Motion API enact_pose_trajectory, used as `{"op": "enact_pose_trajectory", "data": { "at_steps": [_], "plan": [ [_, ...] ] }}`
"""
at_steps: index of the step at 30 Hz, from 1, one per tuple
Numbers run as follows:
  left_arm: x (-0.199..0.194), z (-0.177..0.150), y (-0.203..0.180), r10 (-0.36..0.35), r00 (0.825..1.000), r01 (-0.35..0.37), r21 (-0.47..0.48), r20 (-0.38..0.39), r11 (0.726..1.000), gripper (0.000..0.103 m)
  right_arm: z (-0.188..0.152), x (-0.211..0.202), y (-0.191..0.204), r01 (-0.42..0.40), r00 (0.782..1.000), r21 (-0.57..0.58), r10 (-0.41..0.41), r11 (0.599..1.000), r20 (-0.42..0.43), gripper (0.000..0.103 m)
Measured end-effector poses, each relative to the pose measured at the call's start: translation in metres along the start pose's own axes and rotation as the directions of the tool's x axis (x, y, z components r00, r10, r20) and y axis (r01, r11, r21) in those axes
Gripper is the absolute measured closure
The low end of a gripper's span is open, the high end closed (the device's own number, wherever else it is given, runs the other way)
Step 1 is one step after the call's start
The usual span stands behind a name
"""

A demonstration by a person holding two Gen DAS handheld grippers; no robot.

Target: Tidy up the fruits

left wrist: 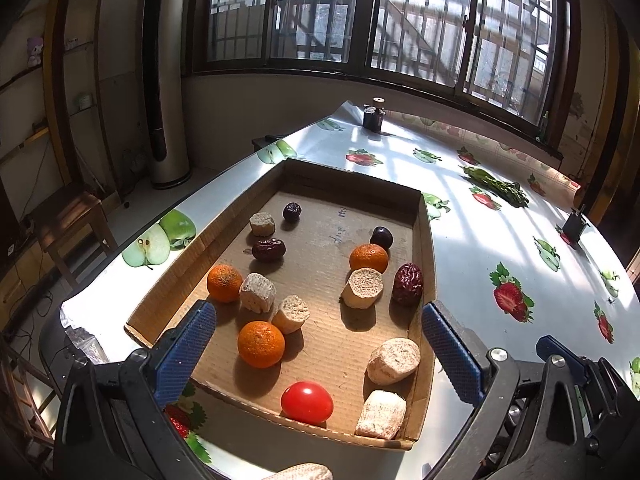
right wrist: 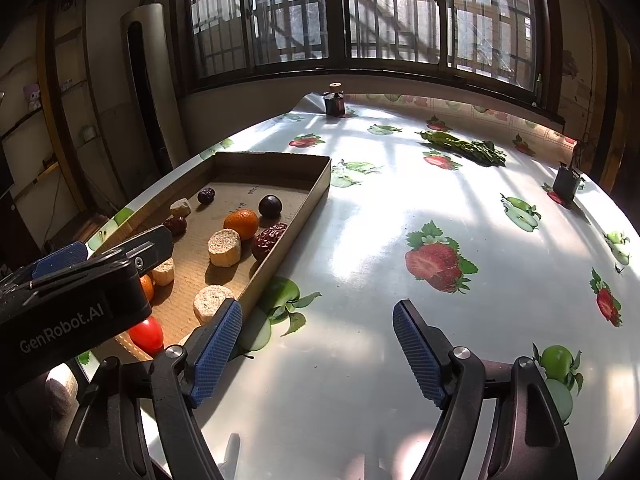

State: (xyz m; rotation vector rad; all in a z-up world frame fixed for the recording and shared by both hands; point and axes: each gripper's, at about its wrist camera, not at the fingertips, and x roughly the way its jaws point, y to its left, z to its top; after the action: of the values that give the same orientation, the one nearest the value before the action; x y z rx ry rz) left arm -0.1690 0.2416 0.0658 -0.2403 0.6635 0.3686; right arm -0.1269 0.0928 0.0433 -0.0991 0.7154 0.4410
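Progress: all the fruit in view lies mixed in the shallow brown corrugated cardboard tray (left wrist: 428, 240), kinds scattered among each other; this fits a sort yet to come or fruit simply gathered into one tray, and which one I cannot tell.
Fruit: three dimpled oranges, one near the front (left wrist: 261, 344); a glossy red tomato (left wrist: 307, 402) against the front wall; wrinkled dark red dates such as the one by the right wall (left wrist: 407, 284); smooth dark plums (left wrist: 381, 237).
Other pieces: pale, rough, chalky cylinder chunks (left wrist: 393, 361) among the fruit.
Bench: glossy fruit-print cloth (right wrist: 360, 220), sunlit; a green leafy bunch (right wrist: 464, 146) lies well apart from the tray.
Left tongs (left wrist: 318, 354): spread wide over the tray's front, pinching nothing.
Right tongs (right wrist: 318, 350): spread, over bare cloth just beside the tray.
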Motion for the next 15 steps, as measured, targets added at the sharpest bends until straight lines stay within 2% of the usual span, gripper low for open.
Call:
{"op": "enact_pose_trajectory", "data": {
  "at_steps": [15],
  "plan": [
    [0.011,-0.002,0.005,-0.036,0.998,0.035,-0.026,-0.046,0.999,0.000,-0.002,0.004,0.006,-0.001,1.000,-0.020,0.001,1.000,-0.015,0.020]
  ]
}}
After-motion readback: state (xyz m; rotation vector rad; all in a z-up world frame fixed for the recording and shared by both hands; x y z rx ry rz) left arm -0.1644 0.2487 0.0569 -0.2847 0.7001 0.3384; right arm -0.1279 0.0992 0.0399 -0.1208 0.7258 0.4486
